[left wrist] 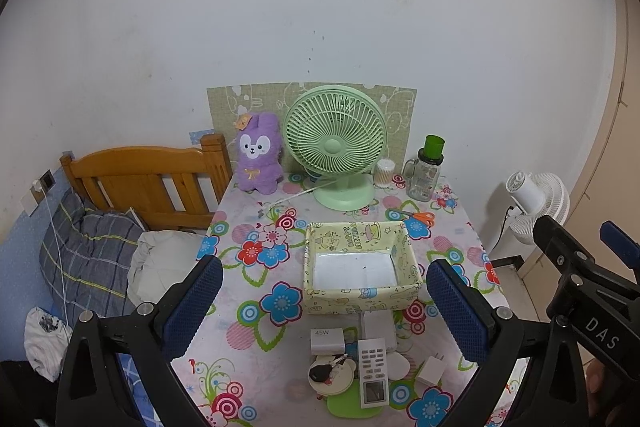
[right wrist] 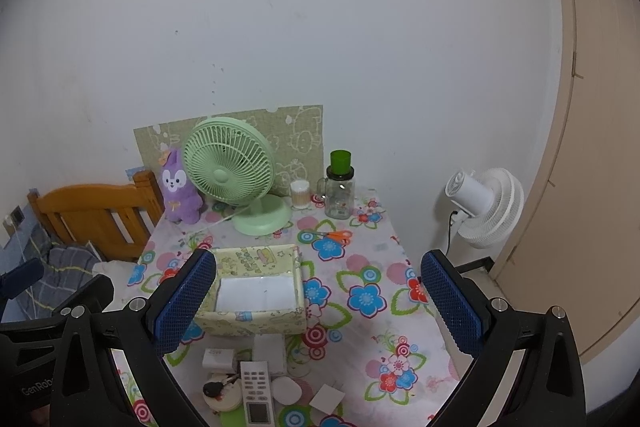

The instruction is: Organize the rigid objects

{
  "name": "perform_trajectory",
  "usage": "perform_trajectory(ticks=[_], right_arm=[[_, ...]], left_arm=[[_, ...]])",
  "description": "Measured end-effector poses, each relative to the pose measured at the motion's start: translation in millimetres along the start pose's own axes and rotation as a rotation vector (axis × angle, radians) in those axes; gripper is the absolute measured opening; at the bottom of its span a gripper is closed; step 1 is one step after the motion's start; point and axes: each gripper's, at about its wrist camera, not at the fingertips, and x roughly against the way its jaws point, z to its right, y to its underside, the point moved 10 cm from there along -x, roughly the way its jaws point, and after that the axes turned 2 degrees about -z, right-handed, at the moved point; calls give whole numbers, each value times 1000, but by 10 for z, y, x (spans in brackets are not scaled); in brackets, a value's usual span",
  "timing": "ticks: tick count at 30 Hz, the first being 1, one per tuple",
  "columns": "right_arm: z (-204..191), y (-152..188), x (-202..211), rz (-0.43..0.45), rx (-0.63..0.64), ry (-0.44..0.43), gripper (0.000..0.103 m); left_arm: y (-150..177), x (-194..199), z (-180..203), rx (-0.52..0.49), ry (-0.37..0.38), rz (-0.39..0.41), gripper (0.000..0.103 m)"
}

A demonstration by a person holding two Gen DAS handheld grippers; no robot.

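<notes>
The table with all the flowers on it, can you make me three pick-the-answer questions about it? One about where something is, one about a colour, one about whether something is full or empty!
1. Where are the scissors?
A. in the box
B. behind the box, on the table
C. on the bed

2. What colour is the desk fan?
A. green
B. red
C. black

3. The yellow box is:
A. full
B. lidded
C. empty

Answers:
1 B, they lie on the cloth between box and glass jar.
2 A, its grille and base are pale green.
3 C, only its bare white floor shows.
</notes>
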Motion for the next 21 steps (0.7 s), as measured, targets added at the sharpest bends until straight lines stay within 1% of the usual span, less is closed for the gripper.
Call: perform_trajectory(ticks=[8,12,16,21], right_arm=[[22,-8,-80,-7,-11,-14,103],[3,-7,-136,-14,-11,-26,103],[-16,11,-205,-23,-10,-32,103],[-13,81,-307,-38,-12,-41,103]], left_arm=[[1,-58,-21,13,4,-9,103],[2,-102,-12,30,25,-21,103],[9,-142,-15,18,3,-19,103],[55,-243,-28,19,-1,-36,103]])
